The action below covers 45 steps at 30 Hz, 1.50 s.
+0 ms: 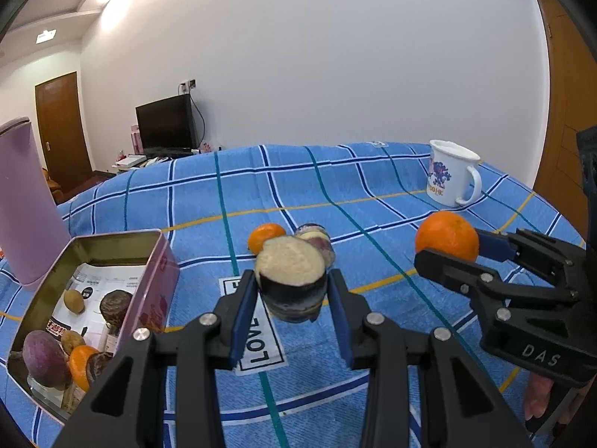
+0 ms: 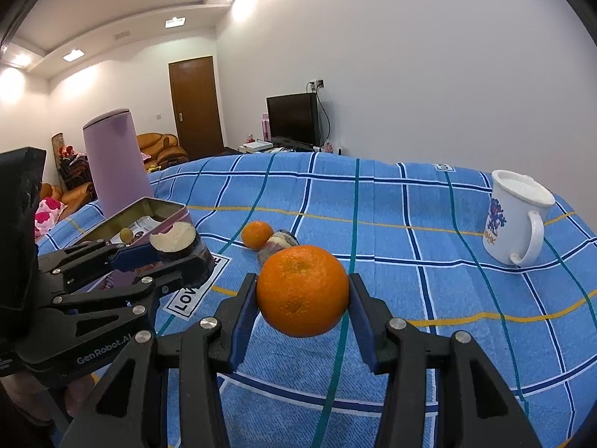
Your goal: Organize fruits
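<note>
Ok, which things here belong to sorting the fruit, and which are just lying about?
Job: cut piece in left gripper; big orange in right gripper; small orange; purple piece; tin.
Lying about: mug; purple canister.

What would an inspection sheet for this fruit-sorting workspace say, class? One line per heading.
Surface: blue checked cloth over the table.
Job's things: open tin at the left holding several fruits; small orange and a purple piece on the cloth.
Clutter: white mug; lilac canister behind the tin.
Grippers: left hand-held gripper shut on cut dark-skinned fruit; right hand-held gripper shut on large orange.
Cables: cable on the wall by the TV.
Surroundings: wooden door, sofa.
</note>
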Available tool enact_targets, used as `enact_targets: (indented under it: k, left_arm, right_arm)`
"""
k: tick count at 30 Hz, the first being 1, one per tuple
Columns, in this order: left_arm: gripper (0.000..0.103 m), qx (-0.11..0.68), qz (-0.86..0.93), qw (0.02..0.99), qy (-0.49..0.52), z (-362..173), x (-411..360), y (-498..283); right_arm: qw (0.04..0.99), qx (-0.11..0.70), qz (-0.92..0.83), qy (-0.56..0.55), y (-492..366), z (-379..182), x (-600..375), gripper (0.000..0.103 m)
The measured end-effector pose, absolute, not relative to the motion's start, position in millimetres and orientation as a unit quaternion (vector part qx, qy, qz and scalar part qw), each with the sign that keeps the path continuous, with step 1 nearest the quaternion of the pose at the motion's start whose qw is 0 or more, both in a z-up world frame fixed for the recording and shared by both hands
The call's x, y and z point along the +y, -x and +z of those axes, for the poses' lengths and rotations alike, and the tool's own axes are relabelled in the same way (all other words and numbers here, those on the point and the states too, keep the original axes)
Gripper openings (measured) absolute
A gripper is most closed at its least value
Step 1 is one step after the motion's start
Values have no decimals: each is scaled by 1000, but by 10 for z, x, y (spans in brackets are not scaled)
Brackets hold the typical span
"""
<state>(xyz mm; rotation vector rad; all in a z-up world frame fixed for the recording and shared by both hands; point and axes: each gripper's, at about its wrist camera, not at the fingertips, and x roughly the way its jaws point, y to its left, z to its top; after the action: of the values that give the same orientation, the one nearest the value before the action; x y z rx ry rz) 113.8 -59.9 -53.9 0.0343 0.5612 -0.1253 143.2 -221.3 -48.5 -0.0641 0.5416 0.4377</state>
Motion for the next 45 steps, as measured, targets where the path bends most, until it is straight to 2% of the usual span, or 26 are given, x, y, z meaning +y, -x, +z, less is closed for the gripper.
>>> enact_targets:
  k: [45]
  left_arm:
    - [40,221,-57,973,-27,-445,-624,-911]
  right_arm:
    - [952,214,218,36,-1255,-389,-2246,49]
